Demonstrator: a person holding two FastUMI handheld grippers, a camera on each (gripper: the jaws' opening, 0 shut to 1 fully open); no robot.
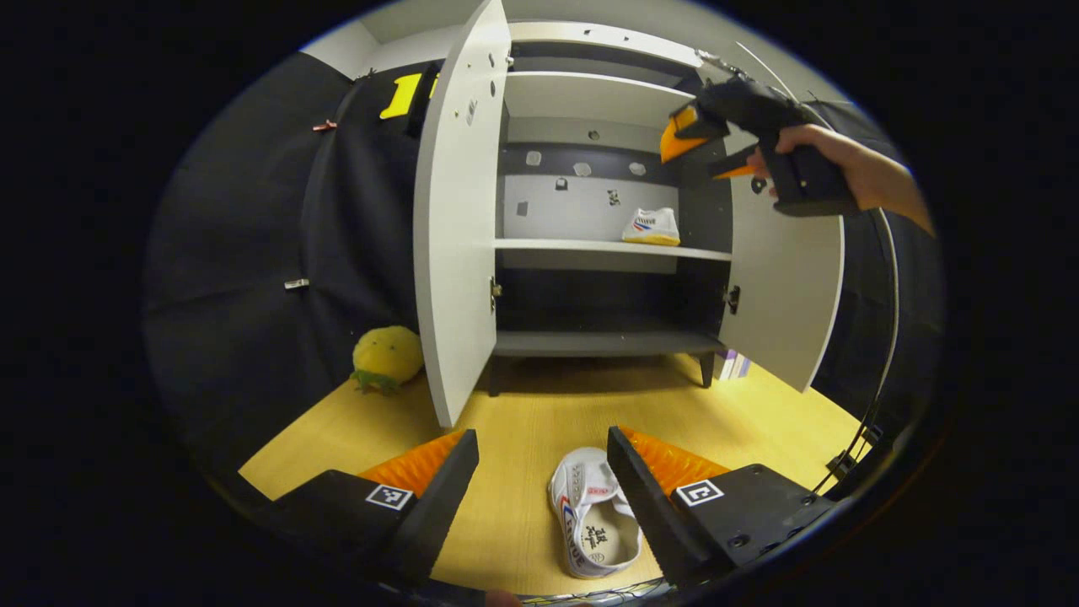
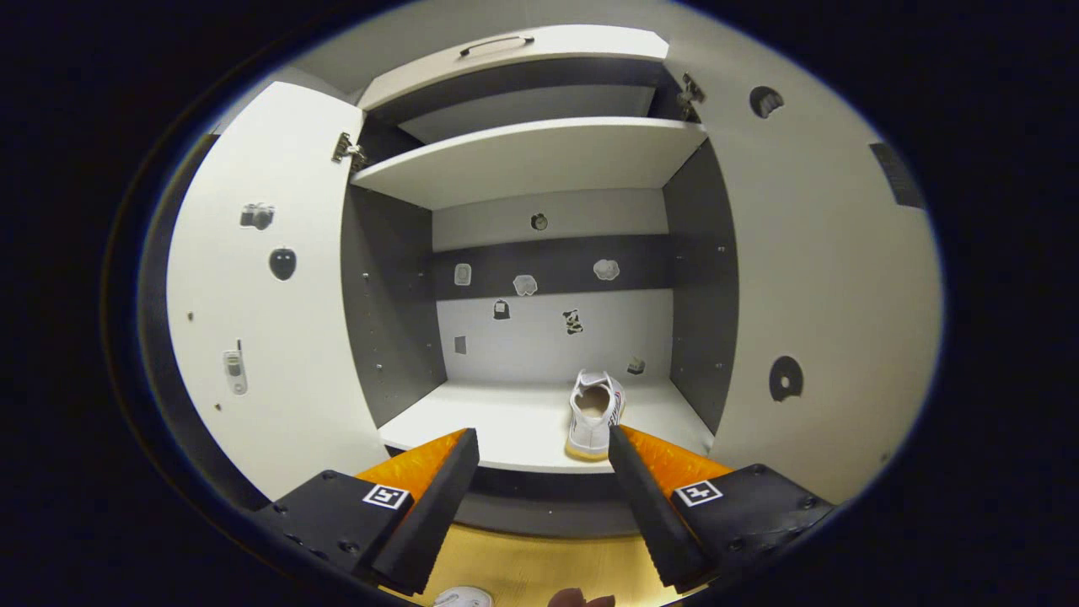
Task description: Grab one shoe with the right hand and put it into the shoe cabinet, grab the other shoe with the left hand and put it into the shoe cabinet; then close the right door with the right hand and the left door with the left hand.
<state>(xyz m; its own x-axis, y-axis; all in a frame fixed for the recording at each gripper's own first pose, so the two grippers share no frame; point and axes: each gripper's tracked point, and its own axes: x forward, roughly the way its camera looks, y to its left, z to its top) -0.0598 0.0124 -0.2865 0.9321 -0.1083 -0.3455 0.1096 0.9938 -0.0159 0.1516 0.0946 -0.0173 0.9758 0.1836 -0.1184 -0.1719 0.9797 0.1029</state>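
1. A yellow plush toy (image 1: 387,357) with a green base sits on the wooden floor (image 1: 539,421), against the black cloth wall (image 1: 253,278).
2. A small stack of books (image 1: 732,365) stands on the floor, low at the far right.
3. A thin cable (image 1: 885,337) curves down the right side.

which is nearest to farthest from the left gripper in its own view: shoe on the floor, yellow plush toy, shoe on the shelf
1. Shoe on the floor, between the left gripper fingers.
2. Yellow plush toy, left, beside the open left door.
3. Shoe on the shelf, inside the cabinet, right side.
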